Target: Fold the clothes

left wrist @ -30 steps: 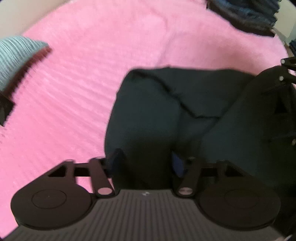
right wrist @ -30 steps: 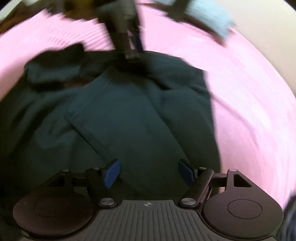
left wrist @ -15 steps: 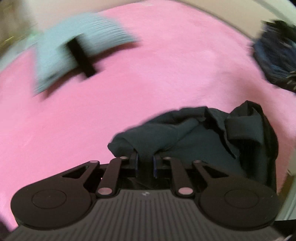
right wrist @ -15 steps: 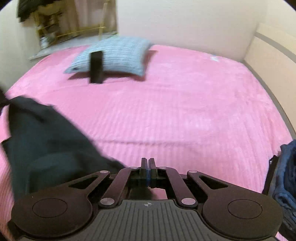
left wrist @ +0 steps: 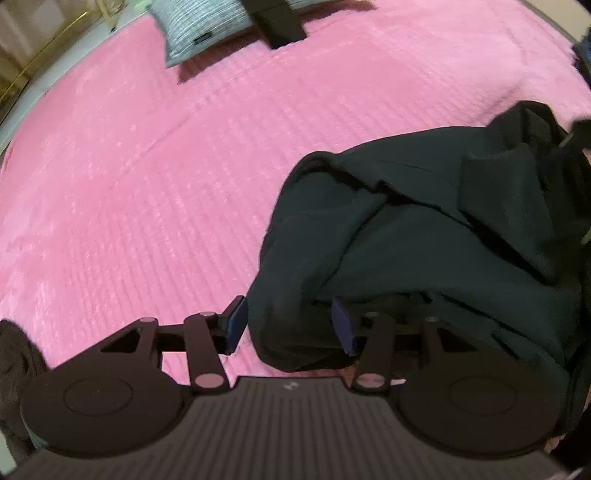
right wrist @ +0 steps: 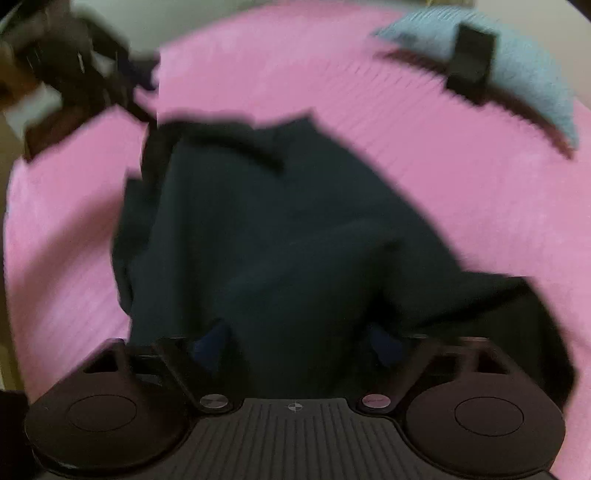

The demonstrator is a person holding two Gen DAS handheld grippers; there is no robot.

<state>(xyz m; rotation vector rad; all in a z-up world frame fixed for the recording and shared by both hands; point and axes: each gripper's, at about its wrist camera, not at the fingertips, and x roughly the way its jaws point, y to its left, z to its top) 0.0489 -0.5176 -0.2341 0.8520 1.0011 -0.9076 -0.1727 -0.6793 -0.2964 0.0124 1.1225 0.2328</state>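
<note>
A dark green garment [left wrist: 424, 236] lies crumpled in loose folds on the pink bedspread [left wrist: 147, 184]. My left gripper [left wrist: 289, 325] points down at its near edge. Its jaws are opening, and a fold of the cloth sits between the blue pads [left wrist: 236, 325] without being pinched. The right wrist view is blurred. There the garment [right wrist: 277, 229] fills the middle, and my right gripper [right wrist: 297, 345] hangs over it with jaws opening and cloth between the pads [right wrist: 210, 347]. The left gripper [right wrist: 74, 66] shows as a dark smear at the top left.
A grey-blue pillow [left wrist: 199, 22] with a black object [left wrist: 277, 22] on it lies at the far side of the bed, also seen as pillow [right wrist: 524, 62]. A gold rack [left wrist: 37, 48] stands beyond the bed's left edge. Dark blue clothes [left wrist: 583, 55] sit at the right.
Half a second ago both grippers were shut, the left pinching the garment. Now both stand apart over the cloth. The right view has swung down from the pillow onto the garment.
</note>
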